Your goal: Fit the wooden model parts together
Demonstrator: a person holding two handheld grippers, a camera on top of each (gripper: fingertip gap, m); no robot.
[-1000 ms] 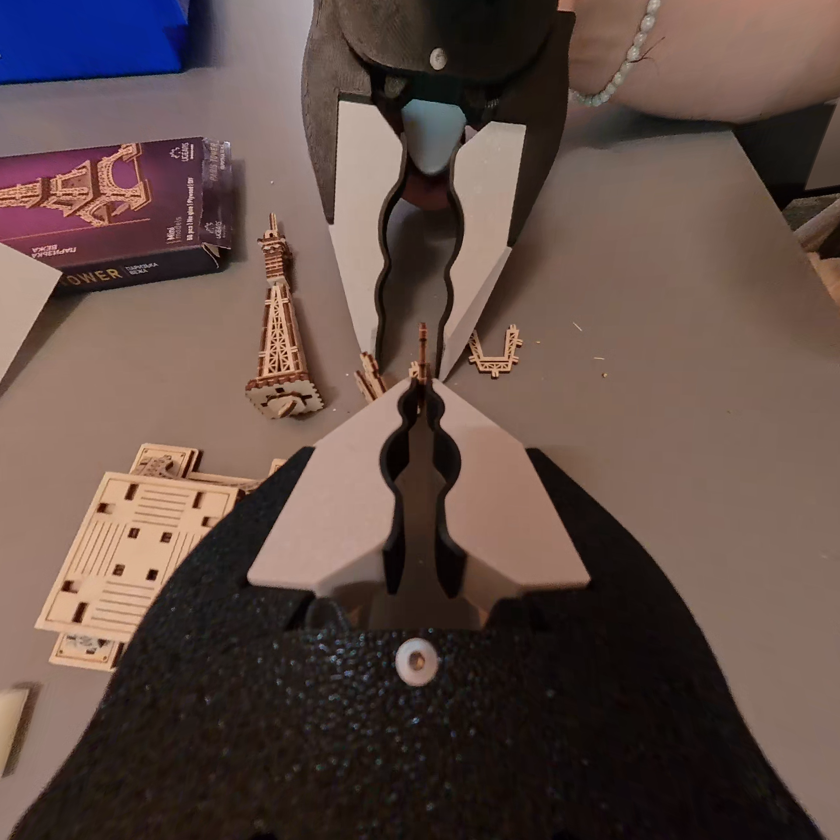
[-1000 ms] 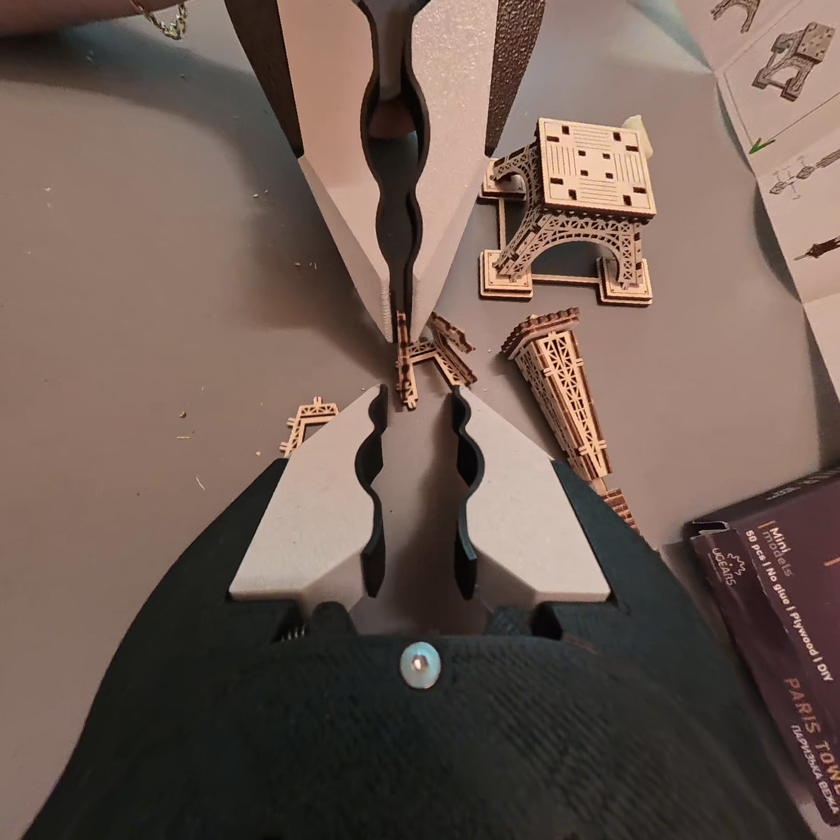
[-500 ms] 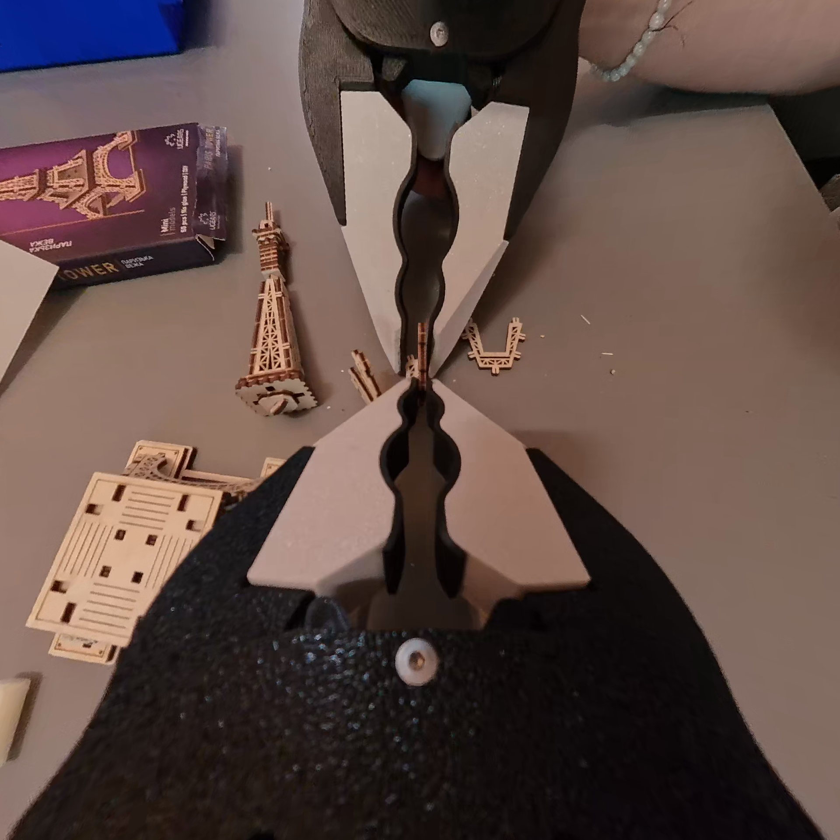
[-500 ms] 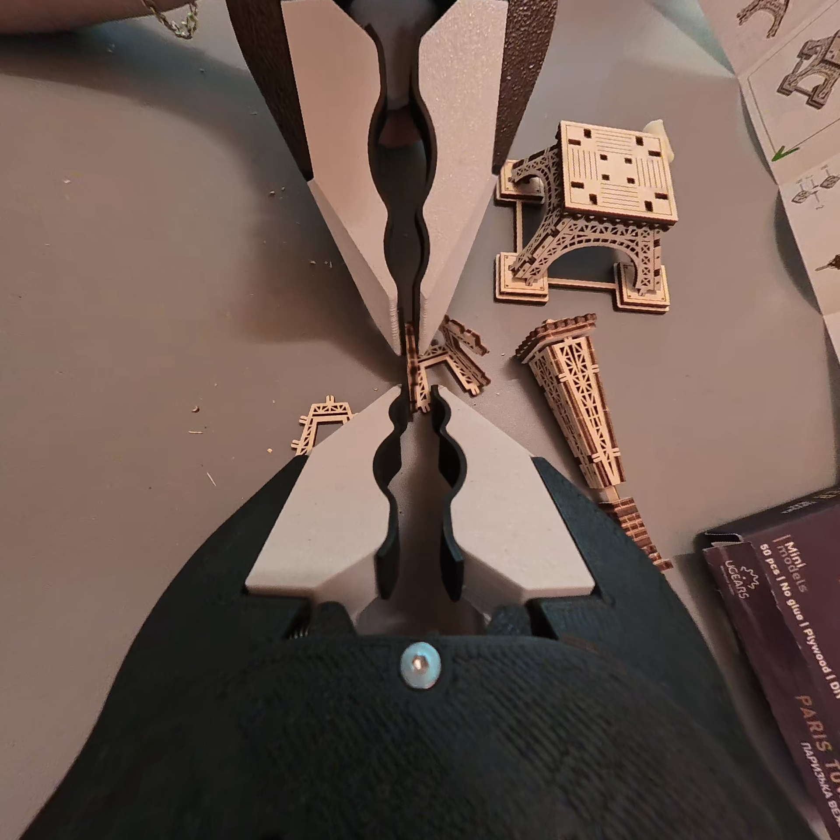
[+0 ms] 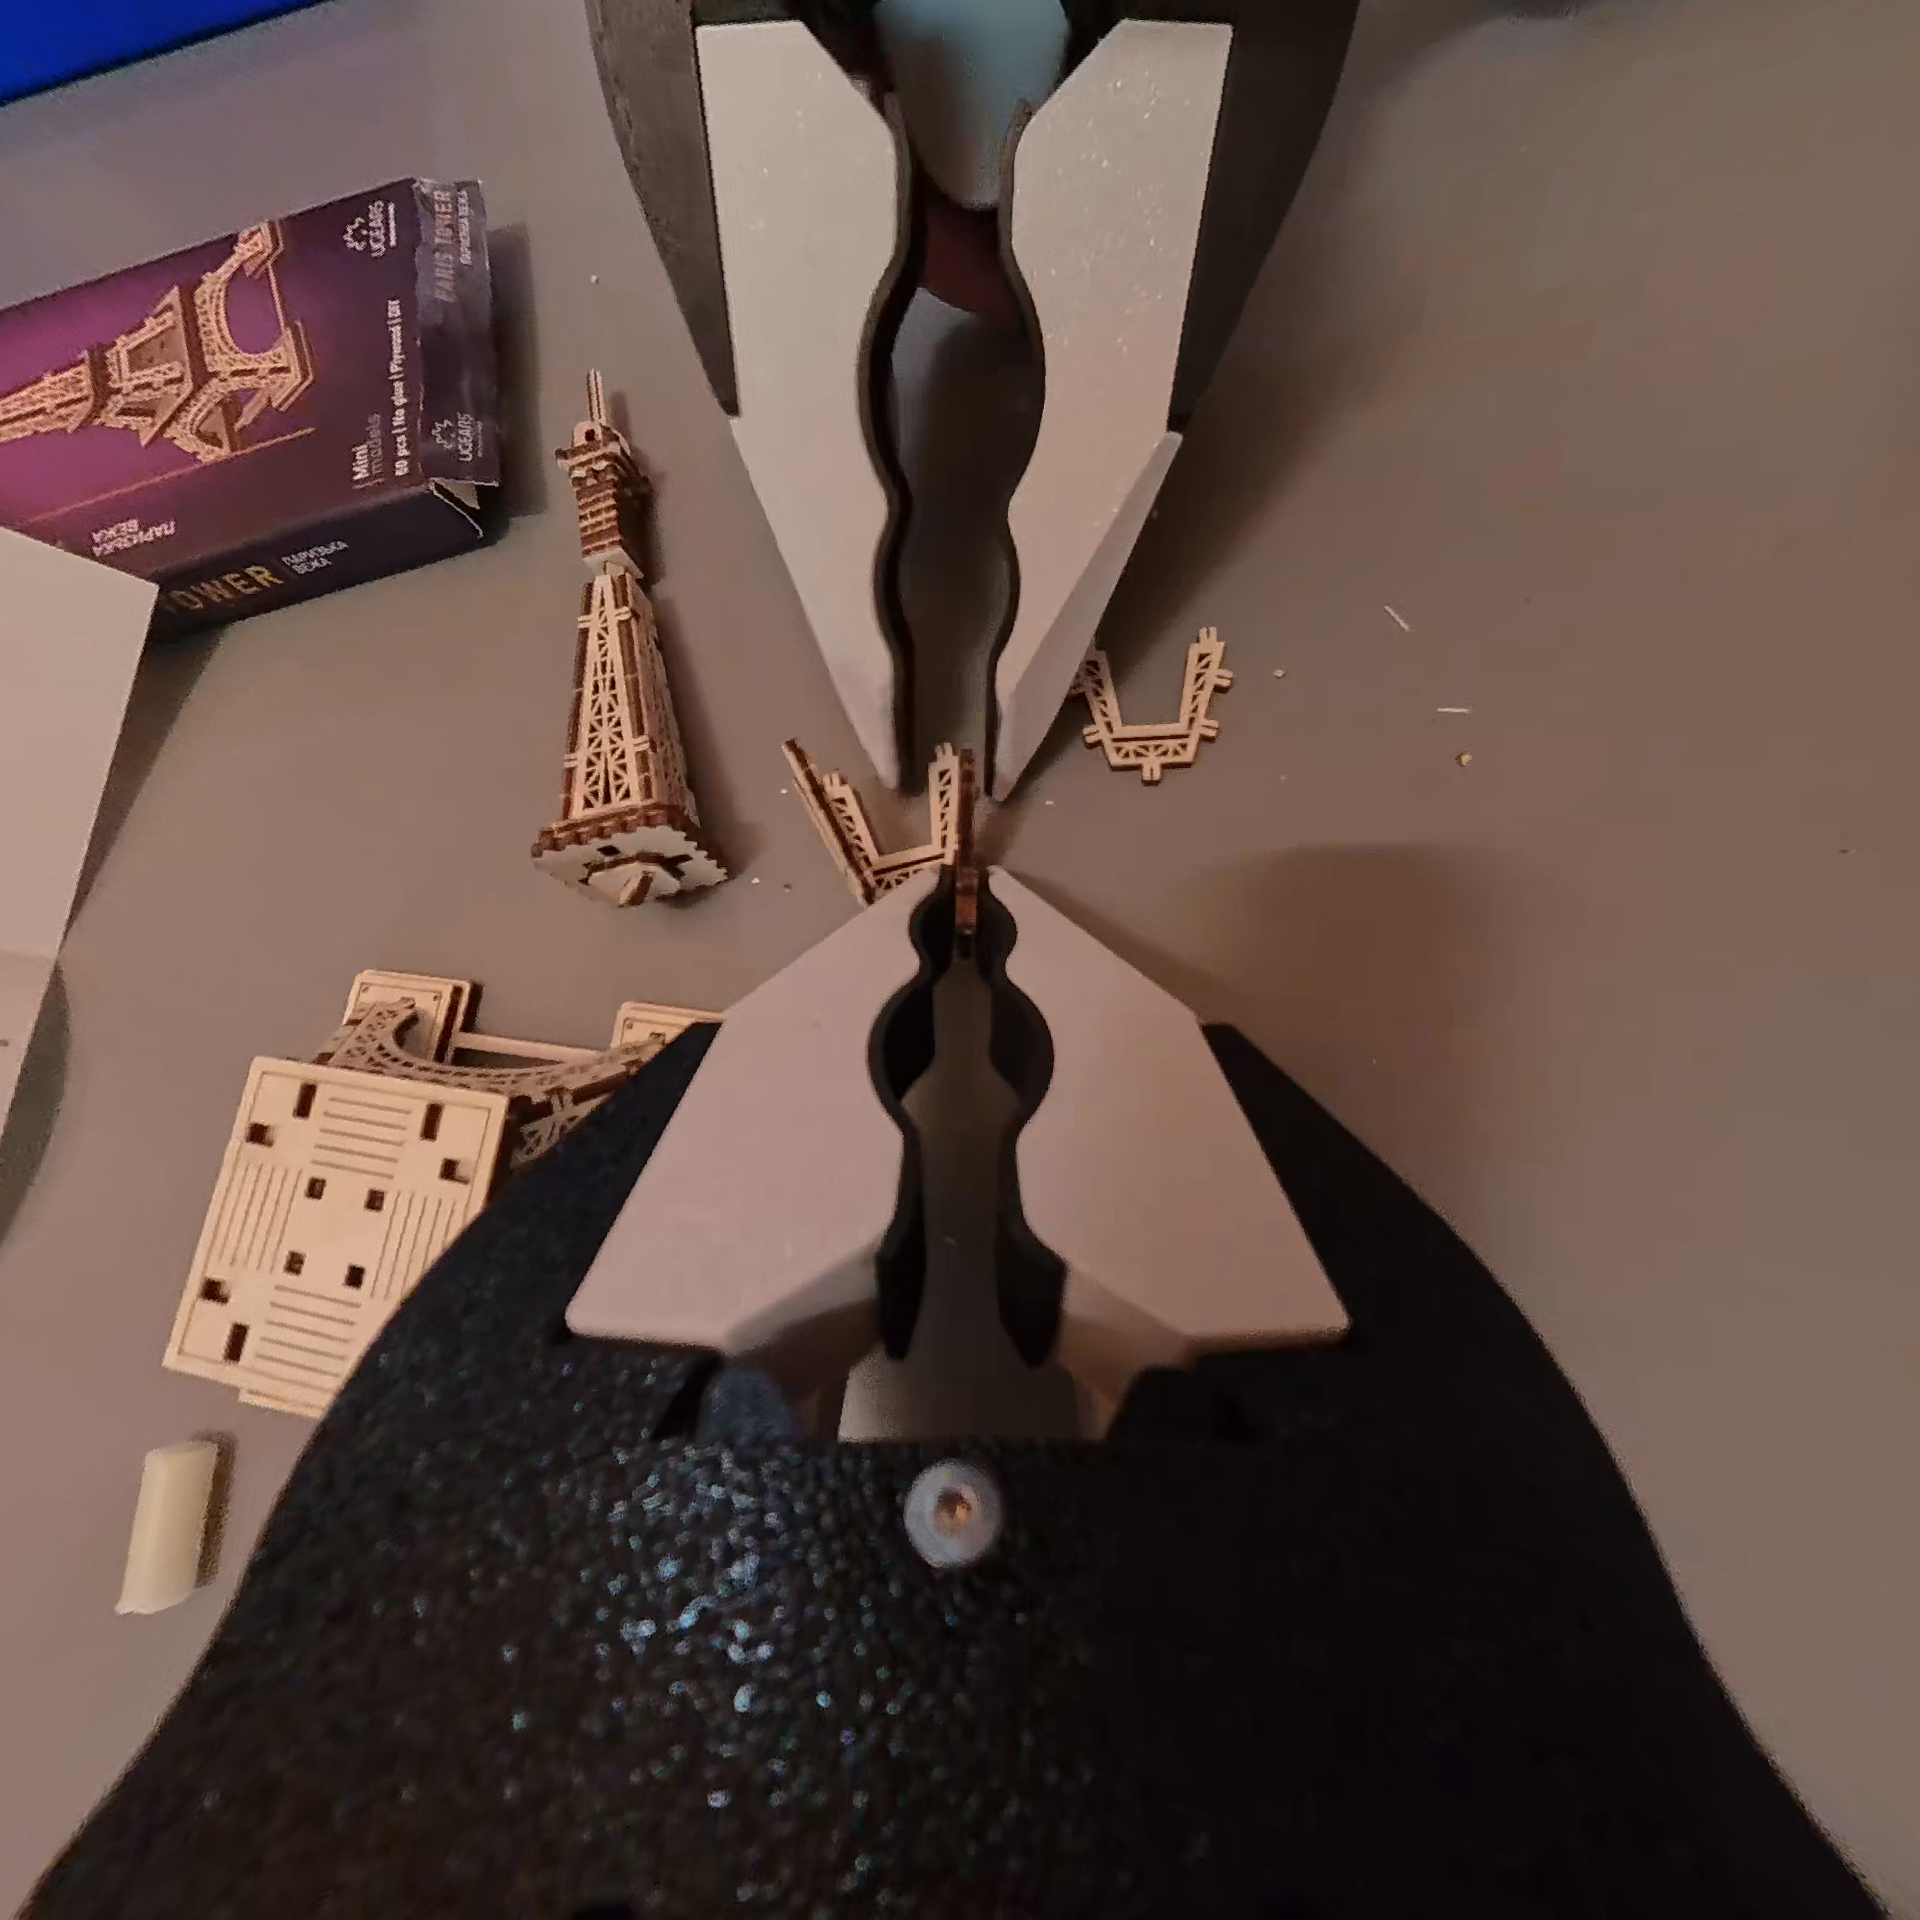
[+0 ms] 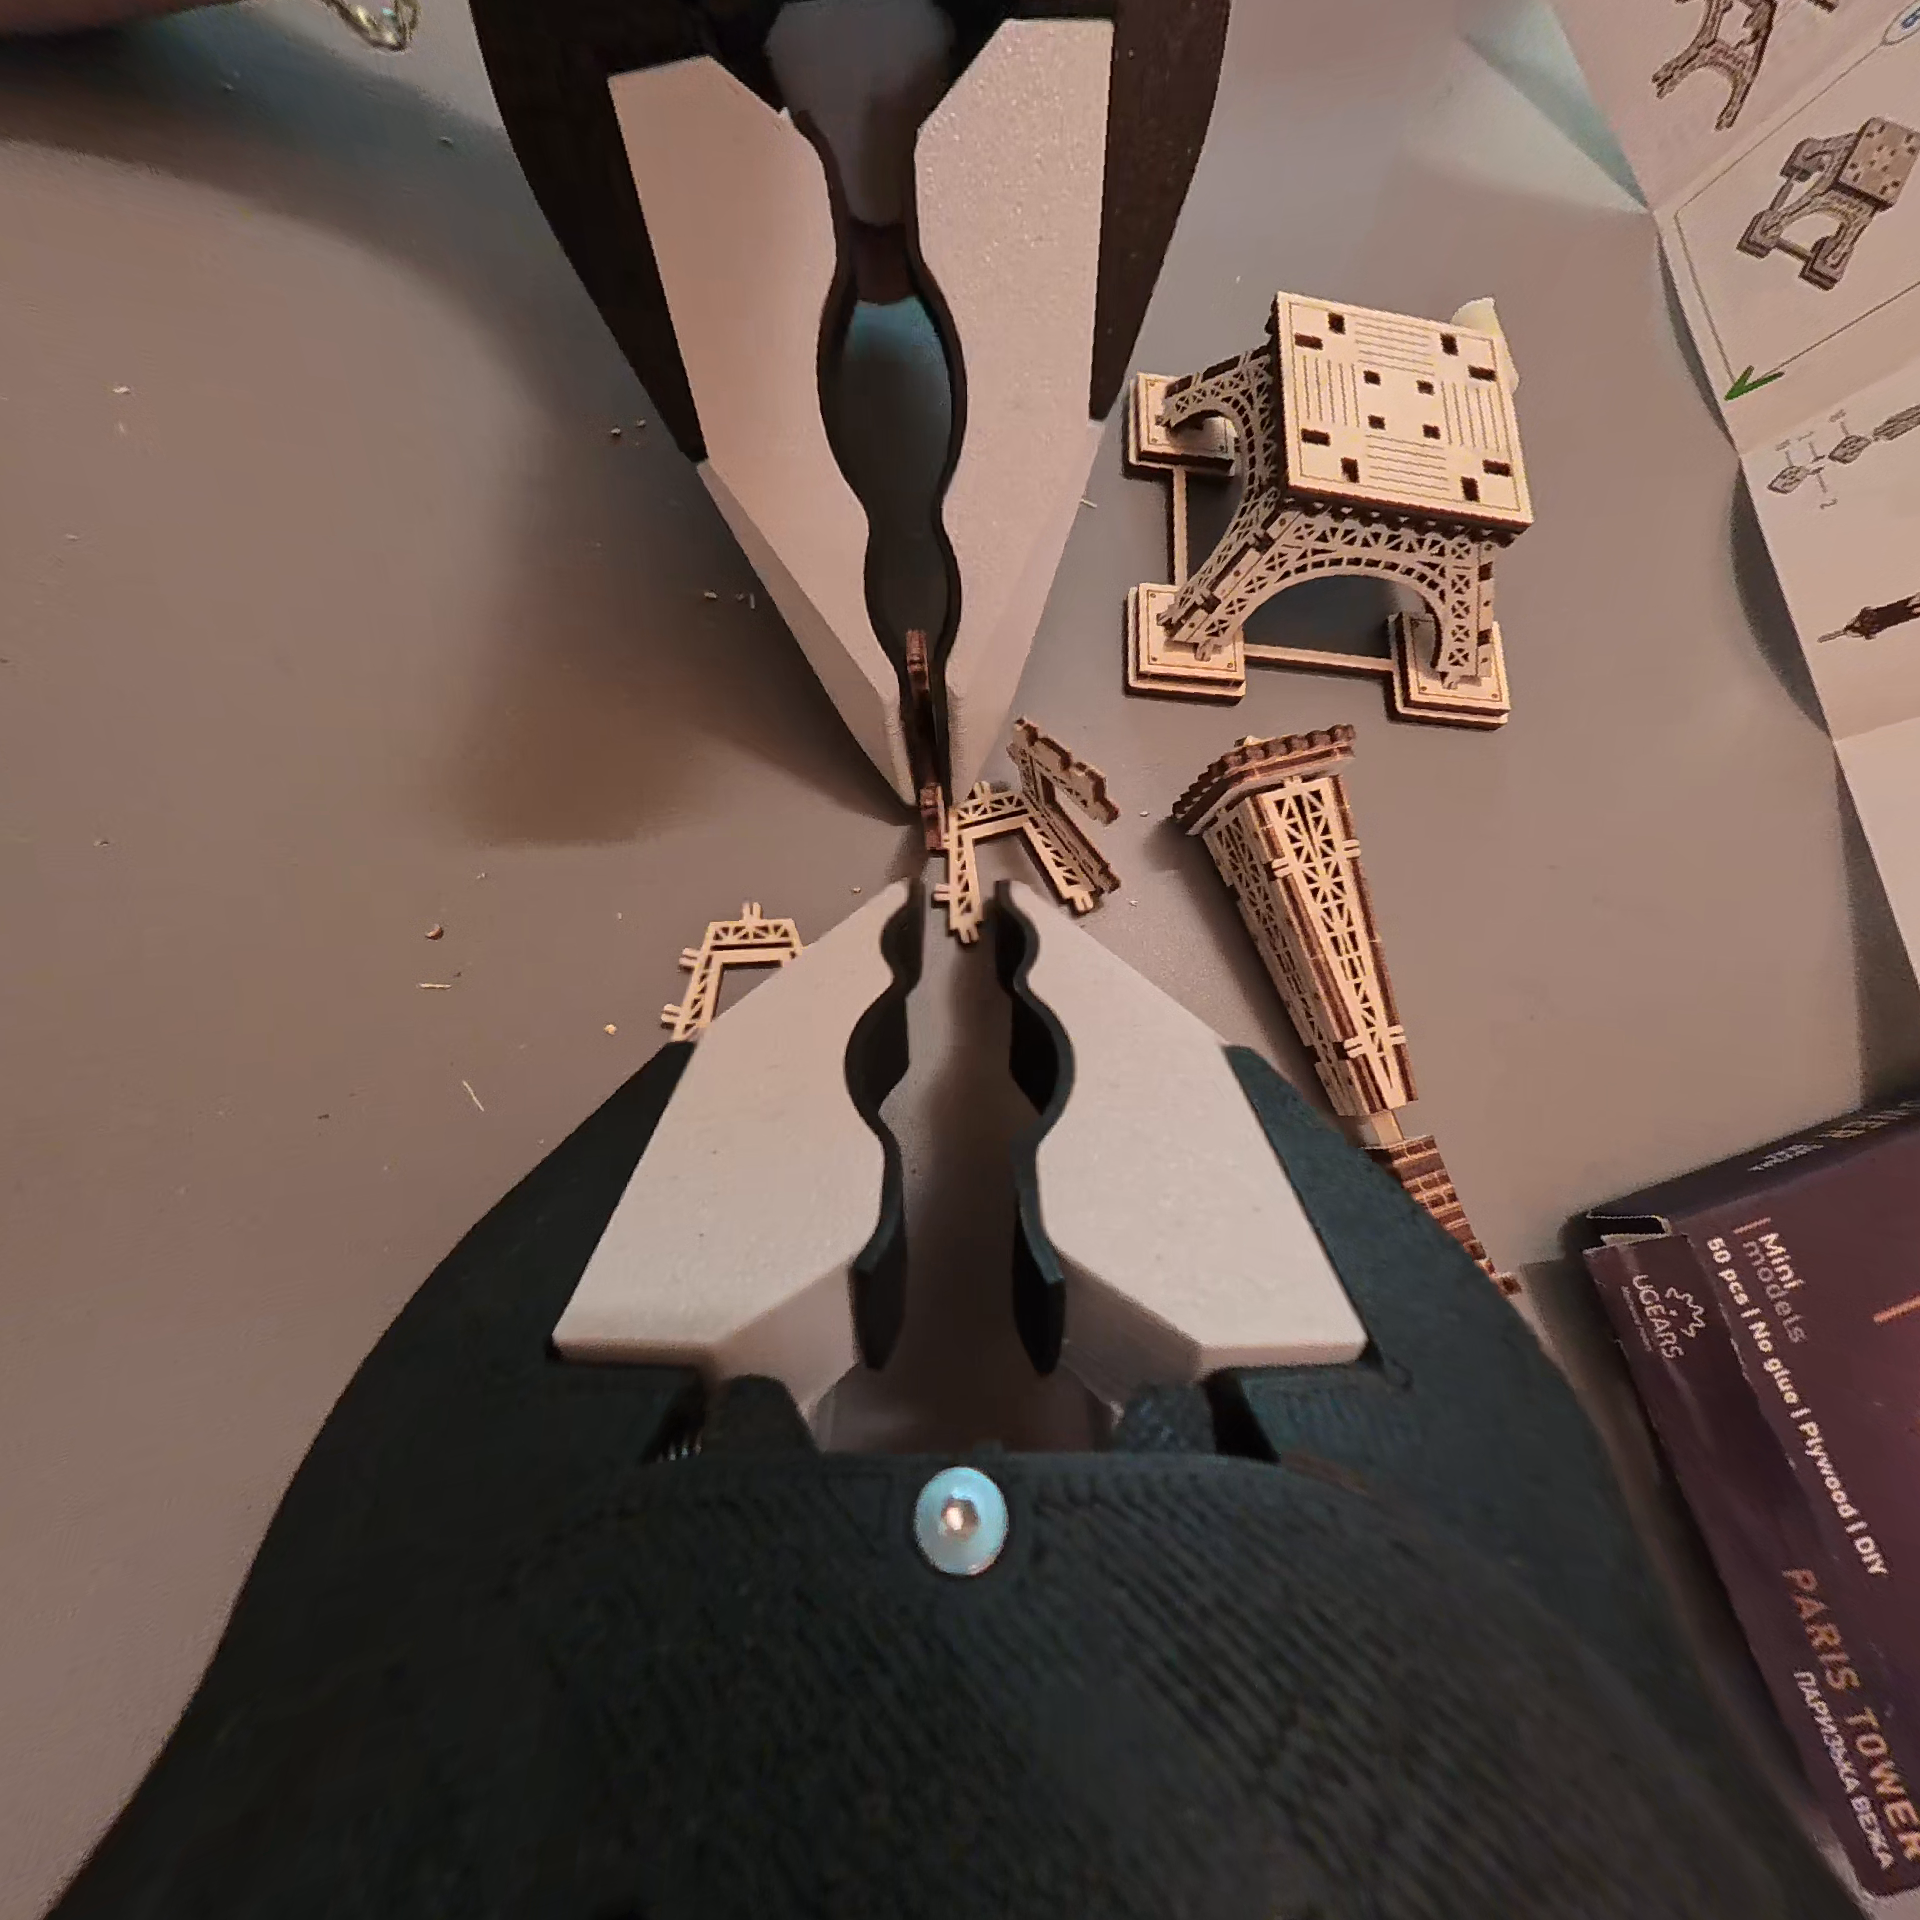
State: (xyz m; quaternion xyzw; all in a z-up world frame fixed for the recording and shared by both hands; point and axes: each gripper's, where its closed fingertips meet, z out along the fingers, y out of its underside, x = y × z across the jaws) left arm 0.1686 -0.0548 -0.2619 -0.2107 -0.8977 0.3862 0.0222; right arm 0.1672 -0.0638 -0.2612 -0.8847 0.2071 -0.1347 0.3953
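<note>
Pinching lattice part (image 5: 900, 858) w/ L gripper (image 5: 961, 902)

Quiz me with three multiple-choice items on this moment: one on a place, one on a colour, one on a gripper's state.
1. Where does the tapered tower section lie?
A on the arched base
B on its side on the table
C in a gripper
2. The model box is:
A green
B purple
C white
3. The left gripper is:
A wide open
B out of view
C shut on a lattice piece
Key: B, it lies flat on the grey surface beside the box; B, its printed faces are purple; C, its tips pinch the piece's edge.
</note>
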